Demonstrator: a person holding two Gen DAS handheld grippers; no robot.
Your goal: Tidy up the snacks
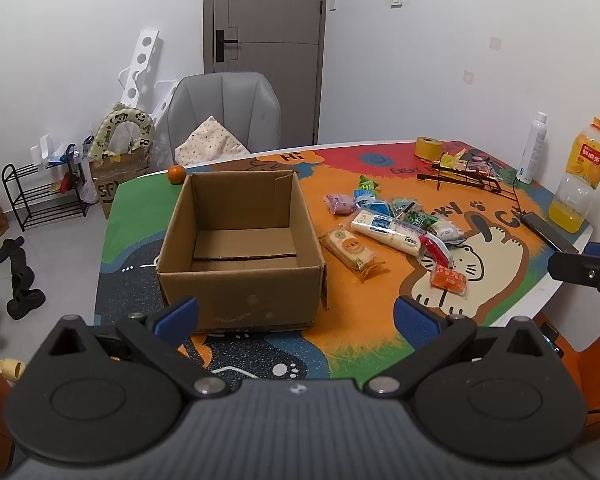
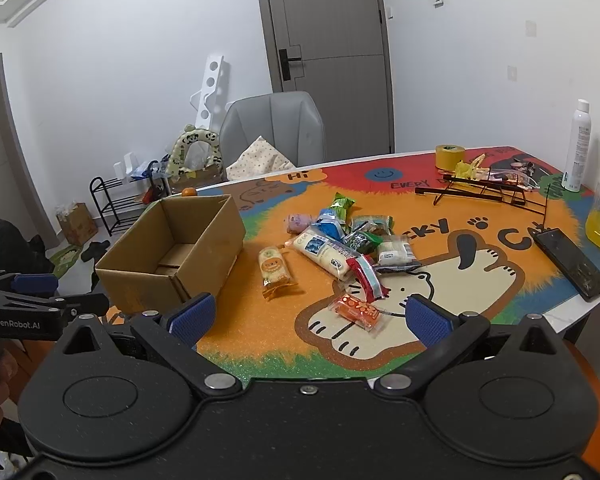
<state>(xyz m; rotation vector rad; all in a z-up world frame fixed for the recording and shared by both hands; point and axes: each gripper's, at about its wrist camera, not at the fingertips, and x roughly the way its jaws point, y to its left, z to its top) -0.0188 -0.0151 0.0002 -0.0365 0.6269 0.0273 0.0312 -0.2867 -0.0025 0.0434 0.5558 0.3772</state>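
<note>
Left gripper (image 1: 296, 314): nearest item; blue pads spread wide, nothing between them; held off the near table edge, facing the box, probably waiting while the other claw works.
Right gripper (image 2: 308, 316): pads likewise spread, empty; poised low over the near edge, aimed at the snack pile.
Orange packet (image 2: 356, 310): closest snack; lies flat on the mat just ahead of the right gripper, between the lines of its two pads, so judged the likely first pick.
Red-and-white packet (image 2: 367, 273): just beyond the orange one, at the pile's near end.
Biscuit packet (image 2: 274, 268): apart from the pile, between it and the box.
Long white packet (image 2: 324, 254): mid-pile, lying diagonally, overlapped by neighbours.
Cardboard box (image 1: 240, 240): open-topped, nothing inside; left of the snacks, directly ahead of the left gripper; judged the destination, set near for short carries.
Table (image 2: 500, 320): cartoon cat mat covers it.
Phone (image 2: 572, 264): right edge, well apart from the snacks.
Tangerine (image 1: 176, 174): behind the box's far left corner.
Juice bottle (image 1: 578, 184): far right.
</note>
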